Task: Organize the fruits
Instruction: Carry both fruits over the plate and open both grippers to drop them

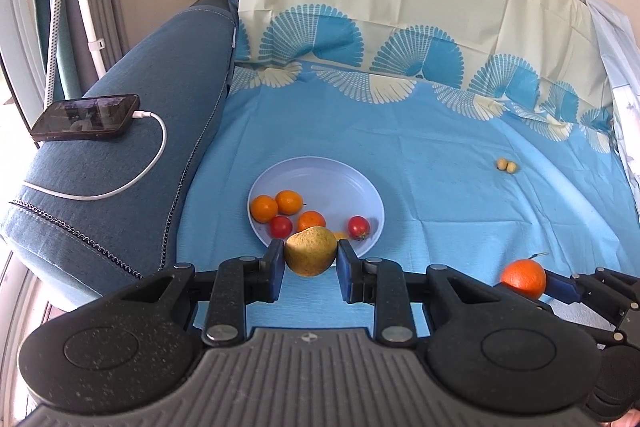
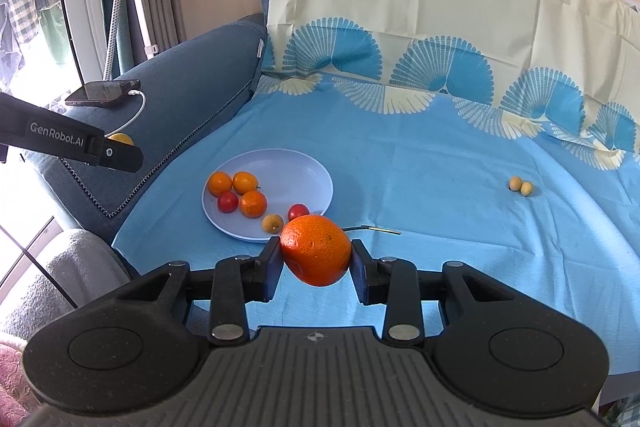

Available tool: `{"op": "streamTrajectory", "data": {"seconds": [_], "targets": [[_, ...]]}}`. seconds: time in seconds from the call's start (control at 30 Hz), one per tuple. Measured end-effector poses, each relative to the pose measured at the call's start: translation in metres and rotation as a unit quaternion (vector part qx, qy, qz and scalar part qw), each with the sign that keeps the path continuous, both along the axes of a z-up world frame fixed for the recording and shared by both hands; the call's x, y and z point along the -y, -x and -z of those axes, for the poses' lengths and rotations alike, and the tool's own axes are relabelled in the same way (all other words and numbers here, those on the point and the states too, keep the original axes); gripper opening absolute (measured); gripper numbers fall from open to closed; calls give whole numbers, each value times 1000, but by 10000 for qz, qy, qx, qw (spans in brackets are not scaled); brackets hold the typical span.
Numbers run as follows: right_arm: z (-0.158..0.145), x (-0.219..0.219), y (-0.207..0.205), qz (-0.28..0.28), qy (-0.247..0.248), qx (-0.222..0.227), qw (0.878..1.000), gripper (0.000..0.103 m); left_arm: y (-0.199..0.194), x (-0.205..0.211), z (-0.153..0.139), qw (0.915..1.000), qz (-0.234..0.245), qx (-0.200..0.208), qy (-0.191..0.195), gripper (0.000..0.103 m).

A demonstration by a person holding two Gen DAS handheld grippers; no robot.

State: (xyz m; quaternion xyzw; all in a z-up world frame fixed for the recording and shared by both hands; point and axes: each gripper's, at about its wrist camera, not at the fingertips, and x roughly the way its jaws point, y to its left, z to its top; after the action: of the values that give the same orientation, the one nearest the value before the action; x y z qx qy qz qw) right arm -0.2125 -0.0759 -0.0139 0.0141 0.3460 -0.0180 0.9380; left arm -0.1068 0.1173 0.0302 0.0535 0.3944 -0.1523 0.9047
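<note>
Two fruits in hand: left gripper (image 1: 308, 259) fingers clamp a yellow pear (image 1: 310, 251), right gripper (image 2: 315, 254) fingers squeeze an orange (image 2: 315, 250). Carrying step, I'd say; the plate (image 2: 296, 167) lies just ahead of both fingers, so next comes lowering and releasing onto a free patch.

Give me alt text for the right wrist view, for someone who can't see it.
The right tool grips a large orange above a blue cloth, just in front of a pale plate holding three small oranges, two red tomatoes and a small yellow fruit. Two small tan fruits lie far right; a charging phone rests on the sofa arm at left.
</note>
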Motion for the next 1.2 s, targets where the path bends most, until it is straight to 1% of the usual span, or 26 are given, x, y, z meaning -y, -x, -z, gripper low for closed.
{"op": "streamTrajectory", "data": {"seconds": [0.43,0.57,0.73,0.83,0.93,1.1,1.2], "targets": [[5,2,-20,-34,-27,-110,9999,37,-27,-15,9,9994,-305,-102,-125,30],[9,2,-34,-89,-34,-158,9998,37,-44,-20,14,9988,-439,-112,-195,30],[14,0,-57,-172,-53,-220,9996,37,-74,-21,22,9979,-561,-204,-262,30],[21,-2,-76,-209,-81,-306,9993,37,-95,-16,33,9974,-567,-358,-263,30],[31,-2,-97,-249,-141,-407,9988,37,-114,-7,47,9969,-537,-463,-353,30],[52,-4,-133,-373,-129,-507,9979,37,-146,13,78,9951,-387,-734,-528,30],[67,3,-156,-408,-292,-629,9968,37,-166,26,98,9938,-292,-877,-627,30]]}}
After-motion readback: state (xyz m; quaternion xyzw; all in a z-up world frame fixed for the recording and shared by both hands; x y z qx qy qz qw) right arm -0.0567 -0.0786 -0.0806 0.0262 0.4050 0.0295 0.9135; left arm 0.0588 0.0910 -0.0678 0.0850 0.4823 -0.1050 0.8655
